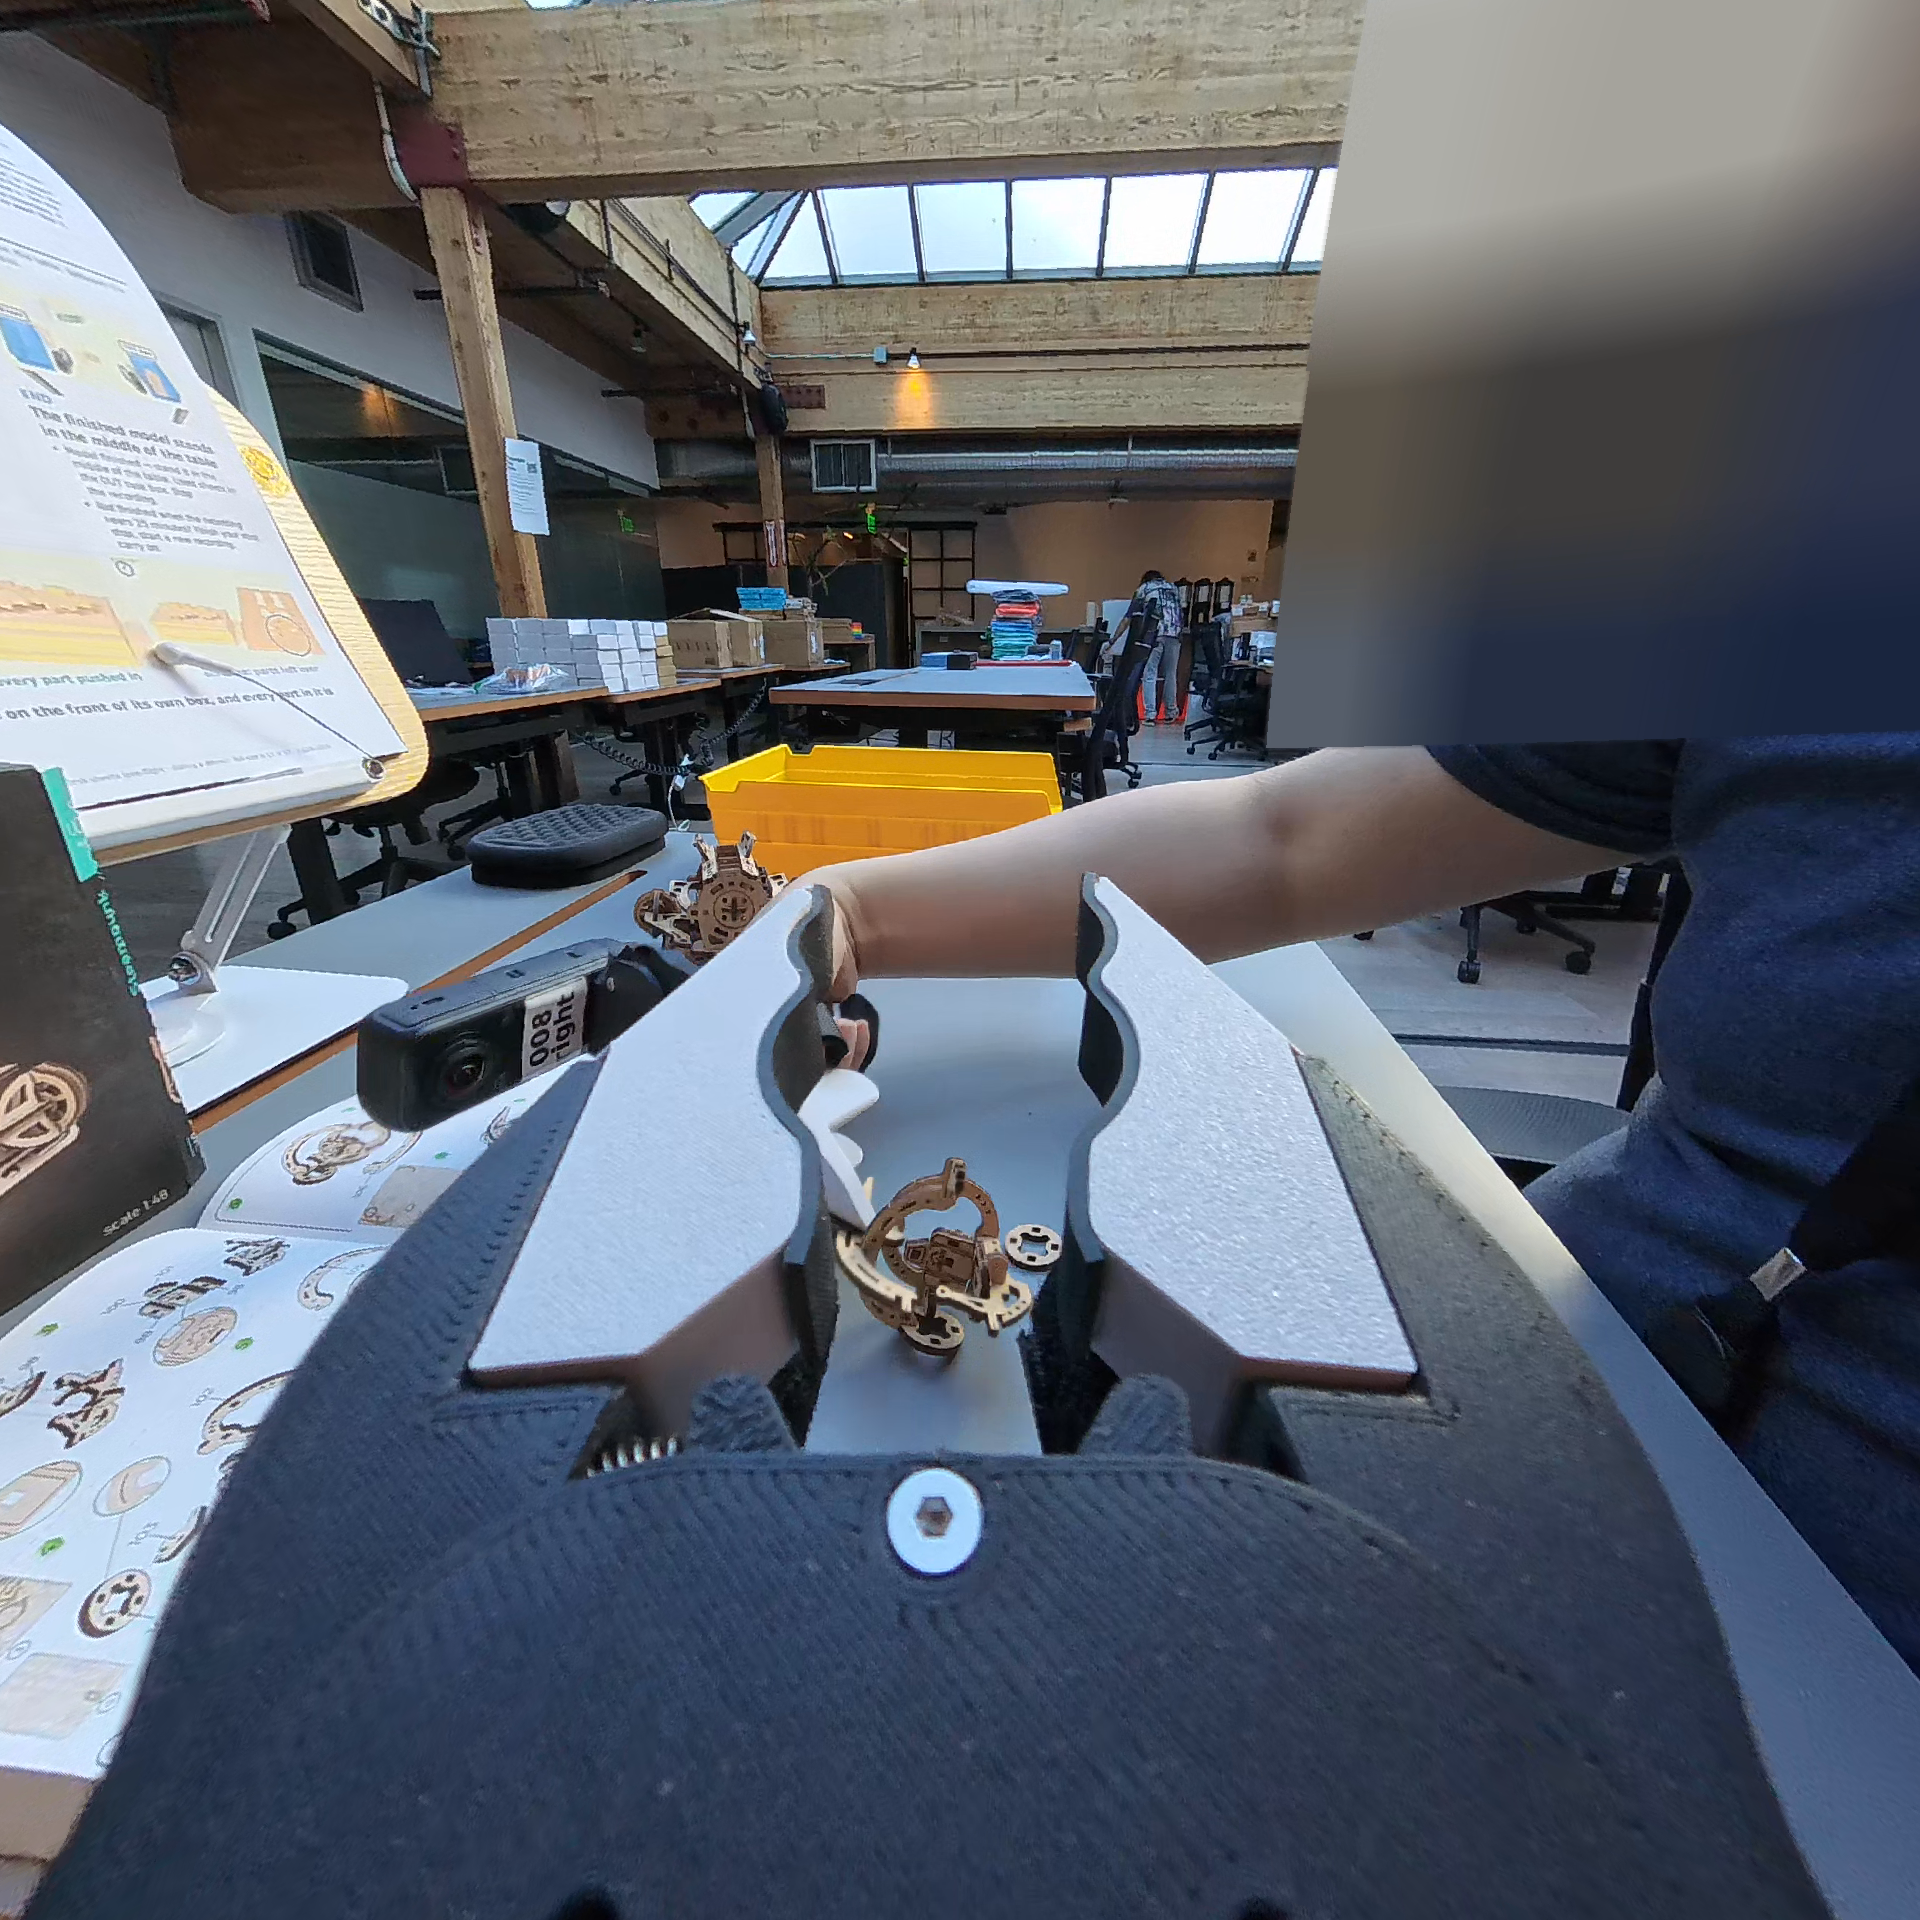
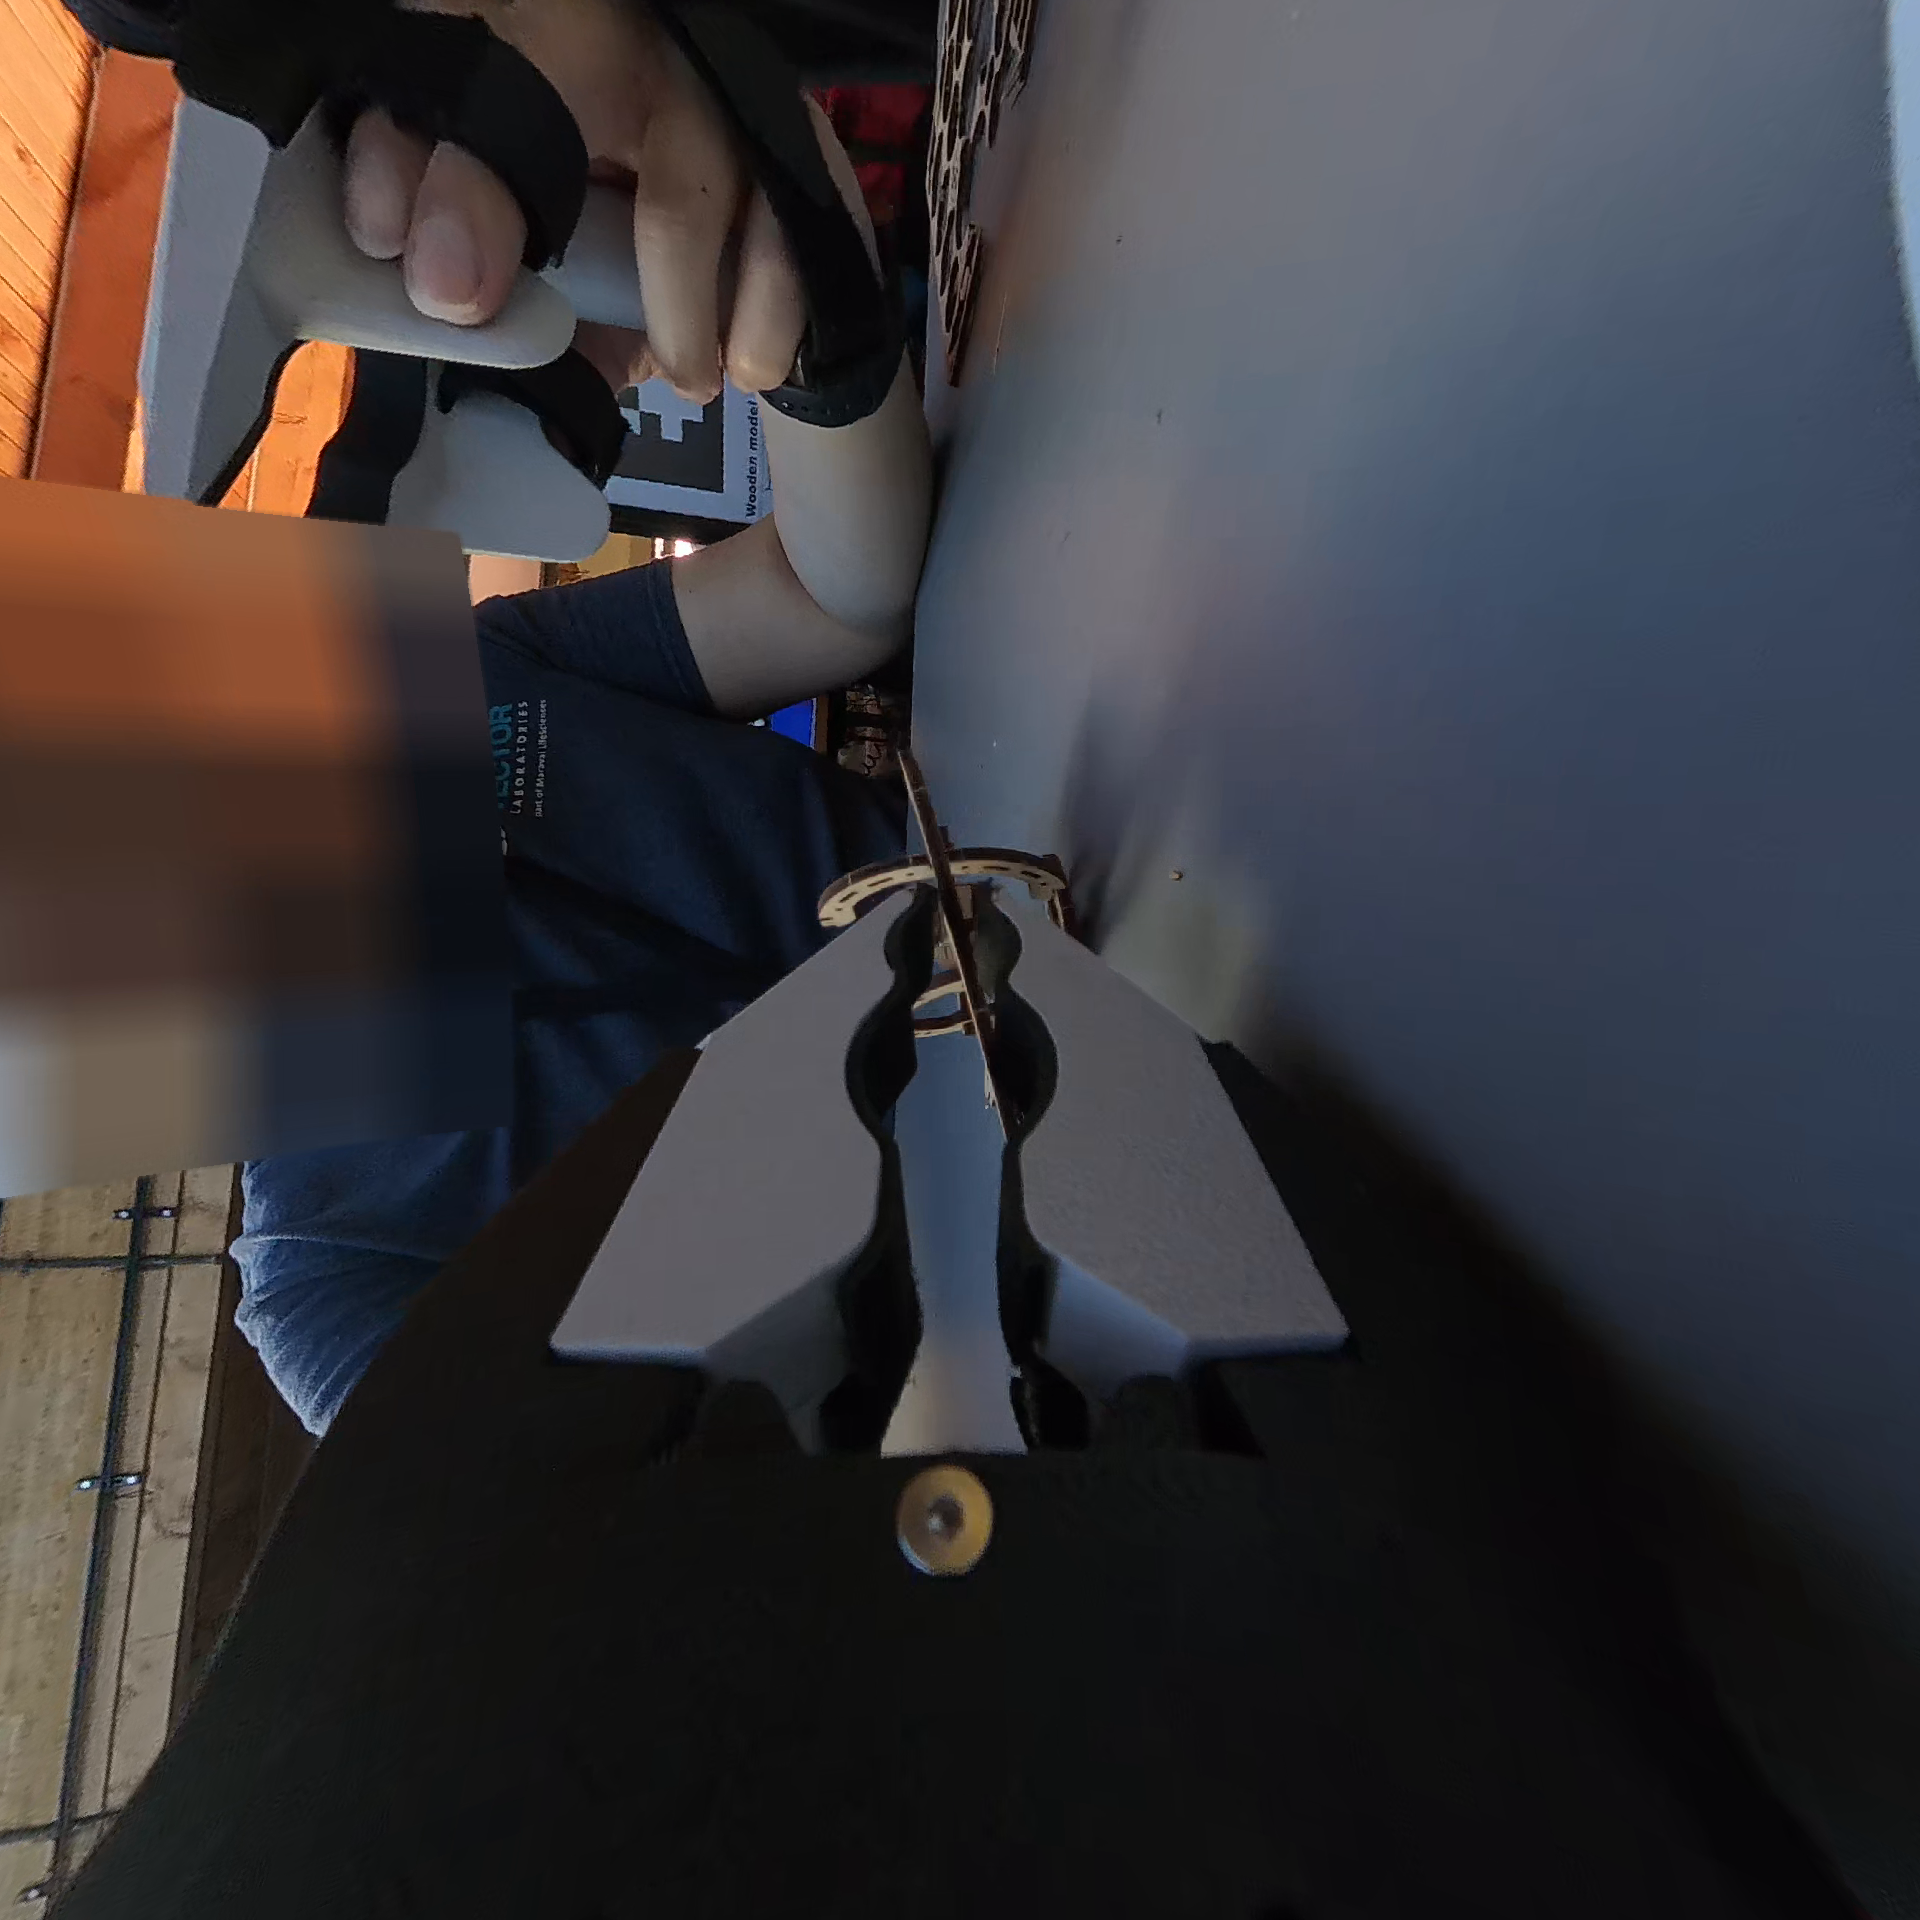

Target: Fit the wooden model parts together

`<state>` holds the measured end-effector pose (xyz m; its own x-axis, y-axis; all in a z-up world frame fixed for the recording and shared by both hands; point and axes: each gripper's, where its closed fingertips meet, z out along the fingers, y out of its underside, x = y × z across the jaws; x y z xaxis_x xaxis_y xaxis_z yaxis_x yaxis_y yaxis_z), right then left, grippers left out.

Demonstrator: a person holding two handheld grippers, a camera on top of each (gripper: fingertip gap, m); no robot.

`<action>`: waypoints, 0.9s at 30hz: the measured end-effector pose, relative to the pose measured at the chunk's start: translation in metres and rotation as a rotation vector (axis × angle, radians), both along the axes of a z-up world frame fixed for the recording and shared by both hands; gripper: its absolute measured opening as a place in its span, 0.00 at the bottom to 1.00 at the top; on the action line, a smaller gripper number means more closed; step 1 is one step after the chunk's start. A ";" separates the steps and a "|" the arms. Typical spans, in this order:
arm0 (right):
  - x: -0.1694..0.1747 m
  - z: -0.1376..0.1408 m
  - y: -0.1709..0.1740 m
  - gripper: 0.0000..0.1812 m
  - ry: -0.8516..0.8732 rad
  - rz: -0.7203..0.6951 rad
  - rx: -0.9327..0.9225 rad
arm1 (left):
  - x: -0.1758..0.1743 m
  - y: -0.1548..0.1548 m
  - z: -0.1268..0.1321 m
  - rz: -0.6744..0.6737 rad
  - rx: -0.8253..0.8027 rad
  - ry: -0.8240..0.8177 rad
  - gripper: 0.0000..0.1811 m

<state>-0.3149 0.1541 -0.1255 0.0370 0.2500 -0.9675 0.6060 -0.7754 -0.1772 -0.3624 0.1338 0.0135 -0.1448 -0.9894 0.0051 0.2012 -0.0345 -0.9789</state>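
While the grey table (image 1: pixel 966 1049) carries everything, the work at hand looks like the joining step: the right gripper (image 2: pixel 961 914), tipped on its side, has its fingers pressed together on the small wooden assembly (image 2: pixel 951 940), whose curved ring pokes out past the fingertips and close to the table surface. The left gripper (image 1: pixel 951 1039) hangs above with its fingers spread wide and nothing between them; seen through that gap, the same assembly (image 1: pixel 930 1262) sits low and near the base of its fingers, with the right gripper's white tip coming in from the left side. Beyond the left fingertips stands a larger part-built wooden model (image 1: pixel 717 904), and farther off a yellow bin (image 1: pixel 883 800). An open instruction booklet (image 1: pixel 156 1403) lies to the left of the tool. Just to the right of the assembly, touching the table, lies a small wooden ring (image 1: pixel 1032 1245), likely the next piece to fit. My judgement is that the next move calls for the left gripper to drop down and close on that ring without knocking the held assembly, then line it up with its slot.
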 end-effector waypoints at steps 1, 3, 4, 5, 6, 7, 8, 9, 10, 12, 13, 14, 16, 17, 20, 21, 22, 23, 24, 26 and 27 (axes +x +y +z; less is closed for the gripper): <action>0.000 -0.001 0.001 0.04 -0.004 0.000 0.003 | 0.000 0.000 0.000 -0.003 -0.001 0.000 0.25; -0.001 -0.002 0.000 0.05 0.000 0.004 0.006 | 0.001 -0.001 -0.001 -0.006 -0.004 0.005 0.25; 0.000 -0.002 0.001 0.05 0.002 0.004 0.013 | 0.001 -0.001 -0.001 -0.008 -0.004 0.005 0.25; -0.001 -0.002 0.002 0.06 0.008 -0.002 0.020 | 0.001 -0.002 -0.001 -0.011 -0.004 0.003 0.25; -0.002 0.000 0.005 0.08 0.019 -0.013 0.024 | 0.002 -0.002 -0.001 -0.011 -0.005 0.003 0.25; -0.002 0.000 0.006 0.09 0.024 -0.021 0.033 | 0.002 -0.002 -0.001 -0.012 -0.006 0.004 0.25; -0.002 0.000 0.008 0.10 0.024 -0.025 0.050 | 0.002 -0.002 -0.001 -0.012 -0.007 0.004 0.25; -0.002 0.000 0.011 0.11 0.025 -0.034 0.069 | 0.002 -0.002 -0.001 -0.013 -0.008 0.004 0.25; -0.002 0.001 0.014 0.12 0.027 -0.044 0.083 | 0.002 -0.002 -0.001 -0.013 -0.009 0.003 0.25; -0.003 0.002 0.018 0.14 0.030 -0.061 0.106 | 0.002 -0.002 -0.001 -0.014 -0.011 0.003 0.25; -0.002 0.002 0.021 0.14 0.021 -0.071 0.123 | 0.002 -0.002 -0.002 -0.014 -0.011 0.004 0.24; -0.001 0.000 0.023 0.15 0.006 -0.076 0.141 | 0.002 -0.002 -0.002 -0.014 -0.011 0.004 0.24; 0.000 0.000 0.026 0.16 -0.009 -0.079 0.179 | 0.002 -0.002 -0.002 -0.017 -0.014 0.004 0.24; 0.001 -0.002 0.027 0.17 -0.027 -0.080 0.200 | 0.003 -0.002 -0.002 -0.019 -0.015 0.006 0.25; 0.005 -0.007 0.025 0.20 -0.080 -0.053 0.258 | 0.003 -0.003 -0.002 -0.022 -0.014 0.007 0.24; 0.007 -0.009 0.025 0.22 -0.101 -0.048 0.281 | 0.003 -0.003 -0.003 -0.022 -0.014 0.008 0.24; 0.009 -0.010 0.027 0.23 -0.123 -0.049 0.309 | 0.003 -0.003 -0.003 -0.020 -0.014 0.008 0.24; 0.010 -0.010 0.028 0.23 -0.131 -0.056 0.334 | 0.003 -0.003 -0.003 -0.019 -0.014 0.008 0.24; 0.011 -0.009 0.030 0.24 -0.142 -0.068 0.356 | 0.003 -0.002 -0.003 -0.018 -0.015 0.008 0.24; 0.015 -0.005 0.036 0.27 -0.162 -0.109 0.412 | 0.002 -0.001 -0.002 -0.014 -0.015 0.004 0.24; 0.018 -0.003 0.040 0.29 -0.173 -0.140 0.455 | 0.002 -0.001 -0.002 -0.013 -0.016 0.003 0.24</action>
<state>-0.2973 0.1945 -0.1283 0.2509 0.6259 -0.7385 0.5520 -0.7192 -0.4220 -0.3607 0.1326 0.0118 -0.1574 -0.9873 0.0213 0.1981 -0.0527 -0.9788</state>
